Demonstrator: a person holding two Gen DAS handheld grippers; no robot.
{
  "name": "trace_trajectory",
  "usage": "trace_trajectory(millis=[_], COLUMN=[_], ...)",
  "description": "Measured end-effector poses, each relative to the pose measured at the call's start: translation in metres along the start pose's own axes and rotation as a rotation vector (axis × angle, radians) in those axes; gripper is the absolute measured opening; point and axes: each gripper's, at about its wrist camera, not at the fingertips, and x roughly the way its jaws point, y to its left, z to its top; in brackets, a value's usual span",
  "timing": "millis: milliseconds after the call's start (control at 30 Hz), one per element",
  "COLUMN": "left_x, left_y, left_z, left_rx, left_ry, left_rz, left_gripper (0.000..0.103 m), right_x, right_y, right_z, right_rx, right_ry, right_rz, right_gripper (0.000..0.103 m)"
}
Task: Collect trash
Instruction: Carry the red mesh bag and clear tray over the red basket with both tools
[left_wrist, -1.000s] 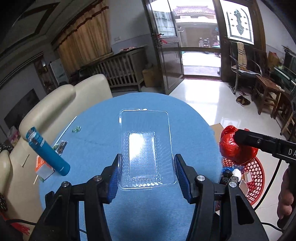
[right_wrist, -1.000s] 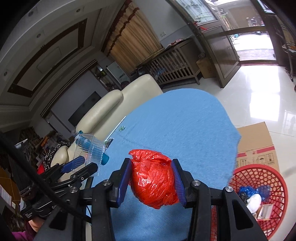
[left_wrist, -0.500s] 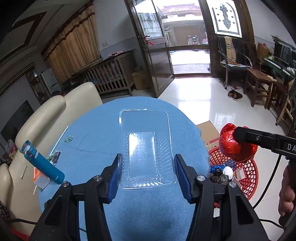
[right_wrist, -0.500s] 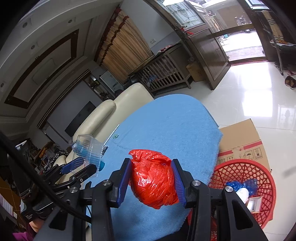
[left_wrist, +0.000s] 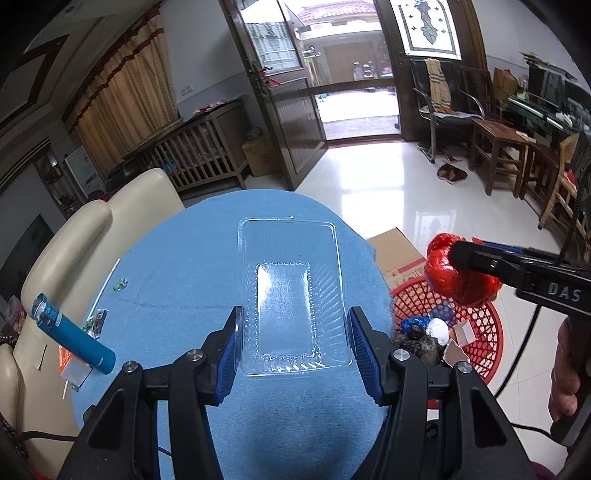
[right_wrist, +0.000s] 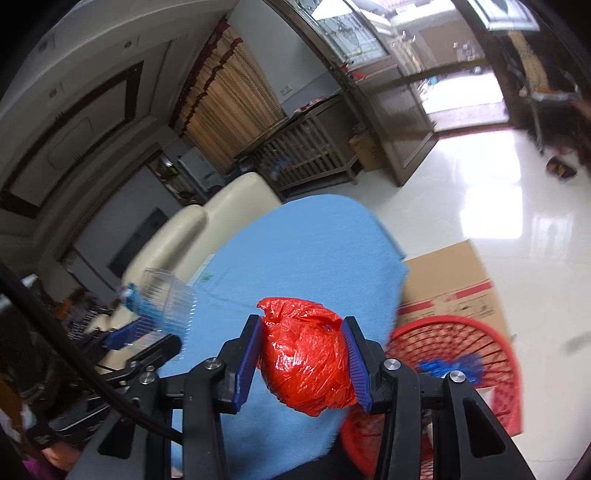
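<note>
My left gripper (left_wrist: 293, 345) is shut on a clear plastic tray (left_wrist: 290, 291) and holds it above the blue round table (left_wrist: 192, 266). My right gripper (right_wrist: 304, 360) is shut on a crumpled red plastic bag (right_wrist: 306, 360). In the left wrist view the red bag (left_wrist: 456, 273) hangs past the table's right edge, over the red mesh basket (left_wrist: 480, 332) on the floor. The basket (right_wrist: 476, 354) holds several trash pieces. The left gripper with the clear tray (right_wrist: 166, 299) shows at the left of the right wrist view.
A blue cylinder (left_wrist: 72, 338), a straw and small wrappers (left_wrist: 120, 284) lie on the table's left side. A cardboard box (left_wrist: 399, 254) stands behind the basket. A cream sofa (left_wrist: 70, 243) borders the table on the left. Wooden chairs stand at the far right.
My right gripper has carried the red bag further right, from the table's edge to over the basket. My left gripper has risen and drawn back with the tray.
</note>
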Motion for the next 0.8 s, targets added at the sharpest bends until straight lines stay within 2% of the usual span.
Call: trace_trajectory(millis=[400, 800], left_x=[0.000, 0.004], left_y=[-0.033, -0.055], left_z=[0.008, 0.016], left_rx=[0.069, 0.120], left_ry=[0.012, 0.025], left_rz=[-0.021, -0.035], left_gripper=[0.057, 0.057], right_x=[-0.013, -0.028], right_y=[-0.011, -0.033], right_z=[-0.002, -0.001], right_rx=[-0.047, -0.022], right_ry=[-0.041, -0.071], right_rz=[-0.151, -0.188], right_gripper=[0.047, 0.047])
